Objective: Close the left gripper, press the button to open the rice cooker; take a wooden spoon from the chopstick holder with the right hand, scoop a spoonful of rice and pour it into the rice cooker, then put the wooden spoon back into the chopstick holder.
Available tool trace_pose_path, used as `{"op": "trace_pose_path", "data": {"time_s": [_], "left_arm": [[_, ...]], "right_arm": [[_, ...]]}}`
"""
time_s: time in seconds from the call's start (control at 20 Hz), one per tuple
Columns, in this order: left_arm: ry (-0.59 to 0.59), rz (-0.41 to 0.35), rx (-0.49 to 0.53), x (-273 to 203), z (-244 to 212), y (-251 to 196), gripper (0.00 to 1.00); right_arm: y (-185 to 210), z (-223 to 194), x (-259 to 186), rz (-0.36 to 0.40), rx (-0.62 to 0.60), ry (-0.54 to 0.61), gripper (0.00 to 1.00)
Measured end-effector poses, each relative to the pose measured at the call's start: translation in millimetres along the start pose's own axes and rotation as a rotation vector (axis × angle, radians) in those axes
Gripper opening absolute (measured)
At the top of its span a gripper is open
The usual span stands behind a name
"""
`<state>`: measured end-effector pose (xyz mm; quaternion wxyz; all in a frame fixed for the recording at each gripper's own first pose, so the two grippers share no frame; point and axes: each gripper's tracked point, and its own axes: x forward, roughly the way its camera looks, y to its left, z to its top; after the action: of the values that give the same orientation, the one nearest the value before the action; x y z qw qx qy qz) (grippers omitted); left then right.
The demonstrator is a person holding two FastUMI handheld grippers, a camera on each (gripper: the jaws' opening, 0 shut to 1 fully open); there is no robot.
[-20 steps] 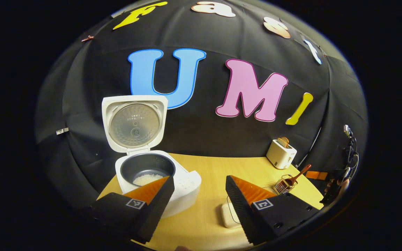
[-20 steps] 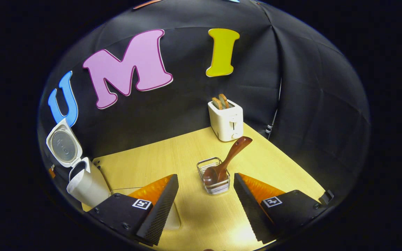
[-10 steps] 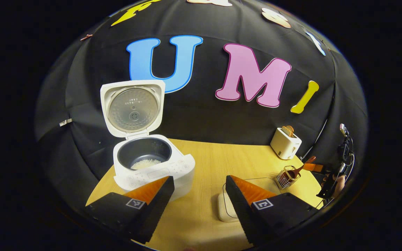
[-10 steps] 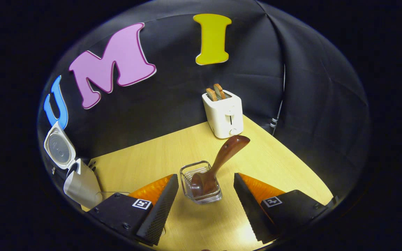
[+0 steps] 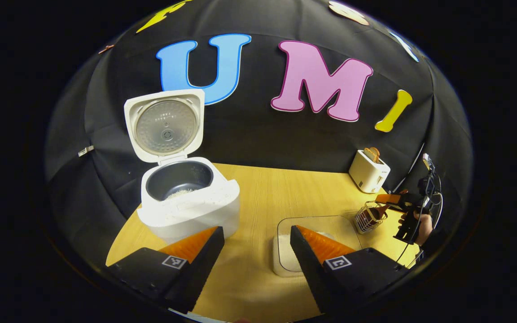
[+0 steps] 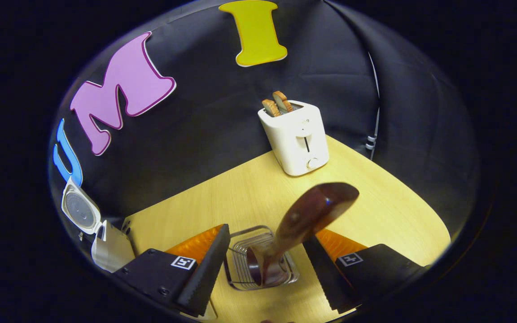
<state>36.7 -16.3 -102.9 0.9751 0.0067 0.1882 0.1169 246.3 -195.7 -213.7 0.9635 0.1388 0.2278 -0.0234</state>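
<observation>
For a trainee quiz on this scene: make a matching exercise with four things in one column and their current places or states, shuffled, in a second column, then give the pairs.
Things:
1. rice cooker
2. wooden spoon
3. toaster
4. right gripper

States:
A. bread slices sticking out of the top
B. lid standing open, a little rice in the pot
C. open, one finger on each side of the chopstick holder
D. bowl down in the wire holder, handle leaning up toward the camera

Pairs: 1-B, 2-D, 3-A, 4-C
</observation>
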Motion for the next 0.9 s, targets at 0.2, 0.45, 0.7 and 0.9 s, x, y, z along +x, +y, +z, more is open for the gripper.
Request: {"op": "trace_pose_path", "data": {"time_s": [0.2,0.45,0.7,0.9], "left_arm": [[0.014,0.011,0.037,-4,-8,0,0.96],[-0.005,-0.002,0.017,-8,-7,1,0.96],[-0.012,-0.006,-0.044,-6,-8,15,0.96],[-0.048,-0.023,-0.053,-8,4,31,0.96]], "right_arm": [[1,10,14,0.015,0.017,-0.007,0.91],[3,9,12,0.014,0.028,0.014,0.20],[12,14,2,0.002,-0.017,0.013,0.24],[31,60,-24,-0.024,-0.063,-0.082,0.11]]}}
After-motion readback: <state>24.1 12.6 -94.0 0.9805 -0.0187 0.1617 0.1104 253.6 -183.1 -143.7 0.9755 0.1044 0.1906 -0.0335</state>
